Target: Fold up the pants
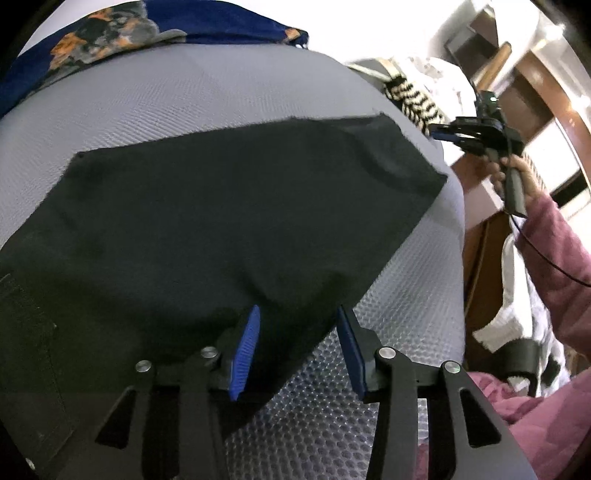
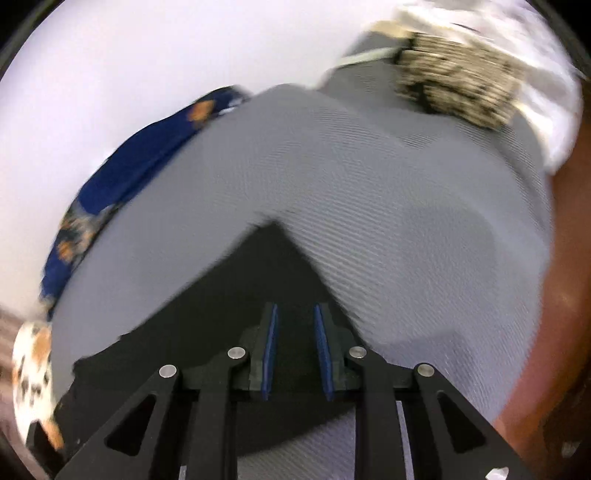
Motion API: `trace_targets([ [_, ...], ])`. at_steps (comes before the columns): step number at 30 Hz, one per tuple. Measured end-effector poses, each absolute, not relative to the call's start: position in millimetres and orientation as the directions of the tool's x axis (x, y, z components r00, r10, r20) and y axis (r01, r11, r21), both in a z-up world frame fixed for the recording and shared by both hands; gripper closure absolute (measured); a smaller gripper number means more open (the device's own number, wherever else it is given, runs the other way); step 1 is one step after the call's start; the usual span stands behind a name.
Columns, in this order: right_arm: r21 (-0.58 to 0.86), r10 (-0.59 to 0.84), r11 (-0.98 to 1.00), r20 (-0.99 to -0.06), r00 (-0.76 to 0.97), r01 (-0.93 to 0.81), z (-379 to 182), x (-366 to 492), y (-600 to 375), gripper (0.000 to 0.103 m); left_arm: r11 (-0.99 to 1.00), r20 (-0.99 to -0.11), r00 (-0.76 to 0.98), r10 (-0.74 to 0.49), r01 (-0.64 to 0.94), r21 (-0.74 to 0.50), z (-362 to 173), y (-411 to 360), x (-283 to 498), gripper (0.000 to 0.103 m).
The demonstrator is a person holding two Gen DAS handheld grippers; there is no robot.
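Observation:
Black pants (image 1: pixel 221 221) lie spread flat on a grey textured mat (image 1: pixel 184 96). My left gripper (image 1: pixel 297 317) is open, its blue-padded jaws straddling the near edge of the pants close to a corner, not clamped. My right gripper (image 2: pixel 295 314) is open above a far corner of the pants (image 2: pixel 240 295) and holds nothing; it also shows in the left wrist view (image 1: pixel 441 134), held in the air beyond the right corner of the pants by a hand in a maroon sleeve.
A dark blue floral cloth (image 1: pixel 122 33) lies along the far edge of the mat. A black-and-white striped item (image 1: pixel 413 99) and white laundry (image 1: pixel 436 74) sit at the far right. Brown wooden furniture (image 1: pixel 535 96) stands to the right. The mat's right edge (image 1: pixel 458 229) drops off.

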State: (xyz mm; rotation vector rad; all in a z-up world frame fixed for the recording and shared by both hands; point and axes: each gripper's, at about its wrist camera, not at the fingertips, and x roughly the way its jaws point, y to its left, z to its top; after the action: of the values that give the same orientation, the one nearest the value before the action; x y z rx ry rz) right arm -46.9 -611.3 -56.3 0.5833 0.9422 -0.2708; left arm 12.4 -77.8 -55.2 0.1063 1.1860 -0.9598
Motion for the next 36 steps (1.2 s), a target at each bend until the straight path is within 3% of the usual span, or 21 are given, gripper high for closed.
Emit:
trace_targets([
  [3, 0.409, 0.139, 0.824, -0.817, 0.559, 0.393, -64.7, -1.9, -620.3, 0.083, 0.658, -0.801, 0.092, -0.591, 0.631, -0.412, -48.3, -67.1, 23.3, 0.058],
  [9, 0.362, 0.153, 0.853, -0.863, 0.481, 0.377, -91.2, 53.1, -638.0, 0.083, 0.757, -0.783, 0.214, -0.584, 0.491, -0.431, -44.4, -35.5, 46.4, 0.058],
  [23, 0.402, 0.245, 0.875, -0.849, 0.468, 0.271, -110.7, 63.4, -642.0, 0.077, 0.864, -0.826, 0.286, -0.486, 0.298, -0.405, -64.1, -8.1, 73.6, 0.058],
  [24, 0.399, 0.246, 0.879, -0.849, 0.468, 0.261, -110.3, 63.1, -638.9, 0.083, 0.866, -0.826, 0.288, -0.484, 0.294, -0.405, -63.7, -7.4, 74.4, 0.058],
  [26, 0.378, 0.230, 0.892, -0.853, 0.469, 0.249, -109.0, 60.0, -631.0, 0.096, 0.869, -0.825, 0.293, -0.482, 0.282, -0.408, -64.6, -8.9, 76.9, 0.058],
  [30, 0.300, 0.072, 0.906, -0.803, 0.592, 0.297, -82.4, 40.2, -618.9, 0.099, 0.875, -0.822, 0.314, -0.476, 0.265, -0.406, -62.7, -6.9, 79.9, 0.058],
  [36, 0.258, -0.031, 0.896, -0.776, 0.630, 0.362, -71.3, 37.1, -615.6, 0.100, 0.884, -0.805, 0.371, -0.462, 0.268, -0.384, -56.8, 1.1, 81.3, 0.058],
])
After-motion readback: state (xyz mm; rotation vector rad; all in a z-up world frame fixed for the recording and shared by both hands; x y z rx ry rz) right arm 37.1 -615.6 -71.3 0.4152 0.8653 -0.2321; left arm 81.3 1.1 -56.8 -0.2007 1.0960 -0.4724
